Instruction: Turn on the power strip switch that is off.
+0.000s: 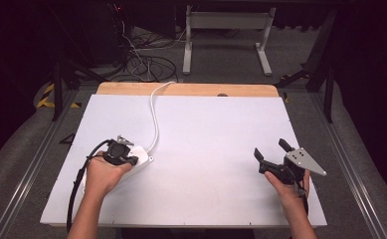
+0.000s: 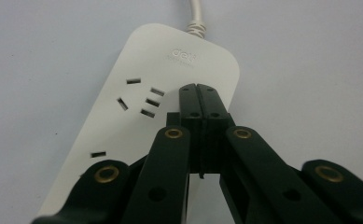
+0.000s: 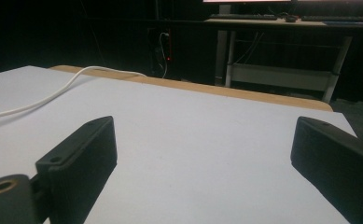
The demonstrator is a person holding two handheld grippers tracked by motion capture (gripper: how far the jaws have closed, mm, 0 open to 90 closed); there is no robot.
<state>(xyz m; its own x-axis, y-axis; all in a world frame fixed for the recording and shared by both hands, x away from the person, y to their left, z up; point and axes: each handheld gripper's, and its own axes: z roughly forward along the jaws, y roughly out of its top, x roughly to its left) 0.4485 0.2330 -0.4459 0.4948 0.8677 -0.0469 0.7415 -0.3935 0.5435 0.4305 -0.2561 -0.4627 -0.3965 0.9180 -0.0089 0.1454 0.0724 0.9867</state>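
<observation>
1. Person's left hand (image 1: pixel 103 174), near-left of the white tabletop (image 1: pixel 206 149), holds the left gripper (image 2: pixel 199 88) over a white power strip (image 2: pixel 170 79). Jaws closed tip to tip, nothing between them; tips sit right at the strip's top face, just right of a socket group. Touching or a hair above: can't tell.
2. Right hand (image 1: pixel 290 191), near-right, holds the right gripper (image 1: pixel 270 149), well apart from the strip. Jaws wide open, empty, above bare tabletop, pointing toward the far edge.
3. Strip lies flat at near-left, partly under the left gripper in the high view, long axis running roughly near-left to far-right. Socket slots face up, brand mark near the cord end.
4. White cord (image 1: pixel 154 114) leaves the strip's far end, curves away across the tabletop and over the wooden far edge (image 1: pixel 191 89) toward the floor cables.
5. Handling, as a judgement: rigid plastic shell, prob. light, smooth and a bit slippery on the white surface, so a push from above may slide it. Not fragile. Cord is soft but will tug back and twist the strip if it's lifted or dragged.
6. Best hold, prob.: across the narrow width, pads on the two long side walls, mid-length or nearer the cord end to limit swing. Avoid gripping by the cord.
</observation>
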